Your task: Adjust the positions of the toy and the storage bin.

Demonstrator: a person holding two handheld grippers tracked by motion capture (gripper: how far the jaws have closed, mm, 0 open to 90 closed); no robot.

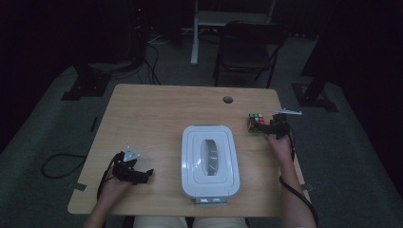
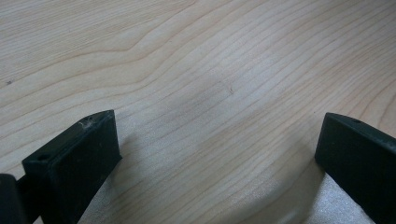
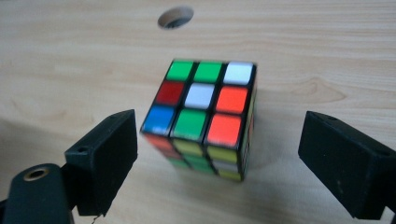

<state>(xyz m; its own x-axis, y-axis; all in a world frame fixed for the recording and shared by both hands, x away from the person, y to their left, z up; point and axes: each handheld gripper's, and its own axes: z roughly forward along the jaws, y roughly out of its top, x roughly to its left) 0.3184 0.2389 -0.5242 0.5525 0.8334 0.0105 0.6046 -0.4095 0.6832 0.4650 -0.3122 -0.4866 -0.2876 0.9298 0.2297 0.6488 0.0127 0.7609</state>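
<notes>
A scrambled Rubik's cube sits on the wooden table near its right edge. In the right gripper view the cube stands between my two black jaws, close to the left one, with a wide gap to the right one. My right gripper is open around it, and no pad clearly presses the cube. My left gripper rests low at the front left, open, over bare wood with nothing between its fingers.
A white lidded plastic box lies in the table's front middle, between the two hands. A round cable hole is in the far right of the tabletop, beyond the cube. A dark folding chair stands behind the table.
</notes>
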